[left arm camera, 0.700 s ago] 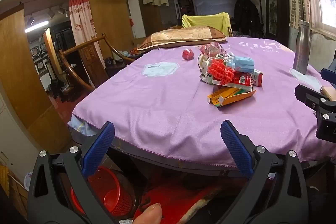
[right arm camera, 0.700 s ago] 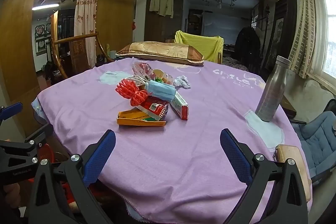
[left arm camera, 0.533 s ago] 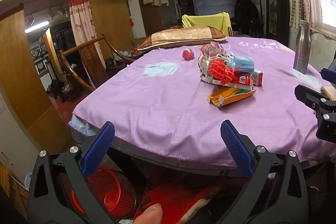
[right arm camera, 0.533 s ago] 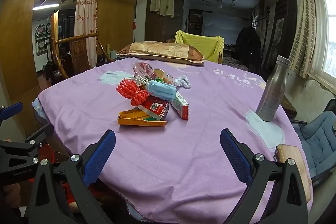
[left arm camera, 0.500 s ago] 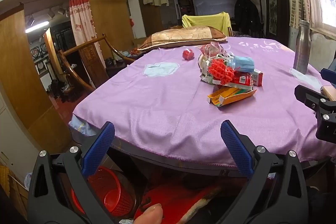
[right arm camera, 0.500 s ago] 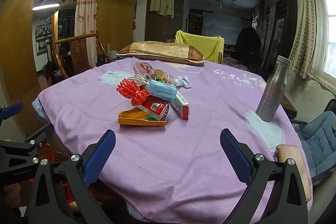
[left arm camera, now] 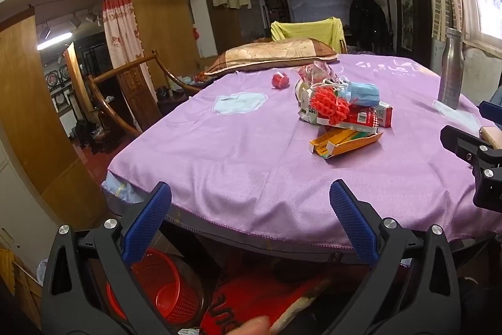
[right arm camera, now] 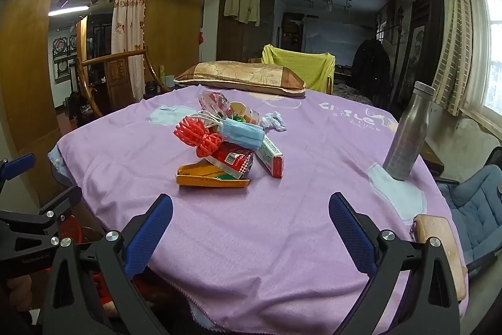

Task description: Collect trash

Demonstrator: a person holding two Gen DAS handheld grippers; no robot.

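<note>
Both claws are hovering at the near edge of the counter, each spread wide and gripping nothing. The left claw is hanging just off the edge, above a red basket sitting on the floor under the counter. The right claw is pointing over the purple cloth toward the trash pile, which is lying mid-counter, well apart from both claws. In the pile, a red net and a blue mask are resting on top of a red packet, with an orange box lying nearest and a red-ended carton beside it. A small red cap is sitting apart, behind the pile. A steel bottle is standing upright at the right side.
</note>
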